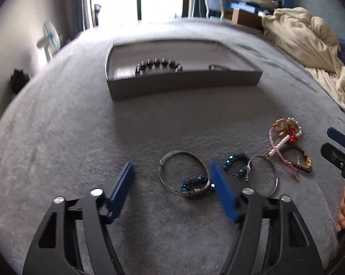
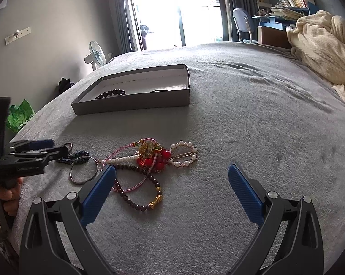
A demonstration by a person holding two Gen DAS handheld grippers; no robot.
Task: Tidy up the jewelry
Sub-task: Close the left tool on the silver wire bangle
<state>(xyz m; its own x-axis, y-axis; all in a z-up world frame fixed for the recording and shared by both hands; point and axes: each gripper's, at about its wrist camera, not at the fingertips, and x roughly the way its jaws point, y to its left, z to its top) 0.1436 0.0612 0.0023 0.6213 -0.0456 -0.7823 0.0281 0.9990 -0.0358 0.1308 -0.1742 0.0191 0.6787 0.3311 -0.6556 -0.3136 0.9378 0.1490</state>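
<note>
Left tongs (image 1: pixel 172 178), tilted downward with jaws apart and ungripping, straddle a silver bangle (image 1: pixel 183 174) wound with blue beads on the grey bedspread (image 1: pixel 58 137); right tongs (image 2: pixel 172 178), likewise released, hover beside a garnet bead bracelet (image 2: pixel 138 190), whose view alone shows a green printed bag (image 2: pixel 20 119), lettering illegible.

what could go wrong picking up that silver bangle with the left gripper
The silver bangle has a blue beaded bracelet lying across its near edge, so lifting one may drag the other. The left gripper has open jaws straddling both, and thin metal could slip. A second silver ring lies close by and may get knocked.
</note>
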